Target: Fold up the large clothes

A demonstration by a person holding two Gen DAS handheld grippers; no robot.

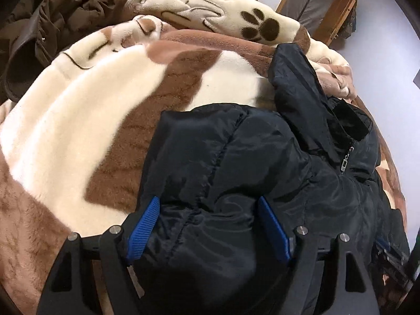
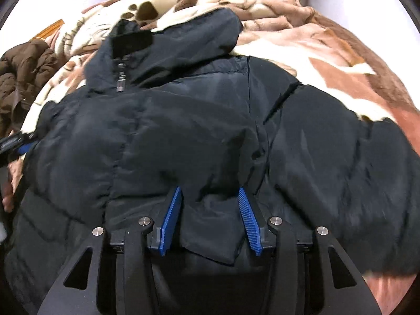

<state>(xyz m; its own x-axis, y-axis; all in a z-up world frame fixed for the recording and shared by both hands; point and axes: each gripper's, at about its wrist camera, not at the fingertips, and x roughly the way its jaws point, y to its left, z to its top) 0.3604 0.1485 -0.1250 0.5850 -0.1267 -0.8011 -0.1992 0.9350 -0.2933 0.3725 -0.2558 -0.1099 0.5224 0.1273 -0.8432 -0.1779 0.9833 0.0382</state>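
You're gripping the black puffer jacket (image 2: 199,120) on the blanket (image 1: 65,120) mid-bed: left gripper (image 1: 210,228) clamping a thick fold, right gripper (image 2: 208,220) half-closed, pinching fabric. Slick shell risks slipping out while you're folding.

No text, label, brand or number can be read in either view. The blanket (image 1: 78,110) carries dark script-like stitching near its far edge (loops and strokes, too blurred and bent by the lens to make out any letter) and a brown paw print, which is a picture and no sign. The black jacket (image 2: 183,131) shows a zipper pull (image 1: 344,163) with no legible mark on it.
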